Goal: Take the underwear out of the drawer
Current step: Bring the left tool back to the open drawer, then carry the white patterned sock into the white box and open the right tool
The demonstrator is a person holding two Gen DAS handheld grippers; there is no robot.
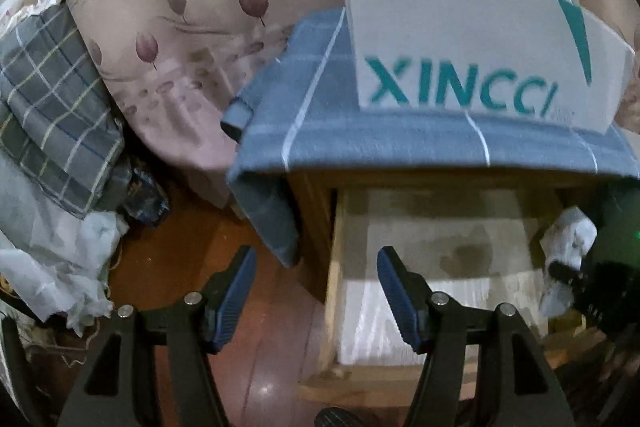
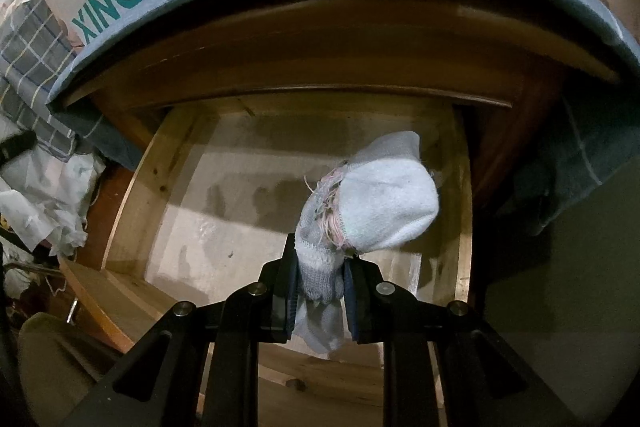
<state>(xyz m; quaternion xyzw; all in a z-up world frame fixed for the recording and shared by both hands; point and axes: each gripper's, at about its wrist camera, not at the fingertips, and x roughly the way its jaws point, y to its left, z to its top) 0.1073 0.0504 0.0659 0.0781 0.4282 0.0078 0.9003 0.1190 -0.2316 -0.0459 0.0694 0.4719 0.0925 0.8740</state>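
Right wrist view: my right gripper [image 2: 320, 291] is clamped narrow on the white underwear [image 2: 376, 203], which is bunched and lifted over the open wooden drawer [image 2: 132, 187]. Left wrist view: my left gripper [image 1: 316, 291] stands about half wide, nothing between its pads, over the drawer's left edge. Shoe box [image 1: 460, 39] sits on the blue cloth [image 1: 320, 131] above.

A wooden bedside cabinet [image 1: 316, 211] was seen on a reddish-brown wooden floor [image 1: 256, 347], its top covered by a blue checked cloth [image 1: 320, 115]. A white shoe box [image 1: 460, 39] printed with teal letters was set on the cloth. Behind it, bedding with a leaf pattern [image 1: 192, 7] was spread, and a grey plaid pillow [image 1: 52, 99] was laid beside crumpled white plastic [image 1: 60, 267]. The light was dim.
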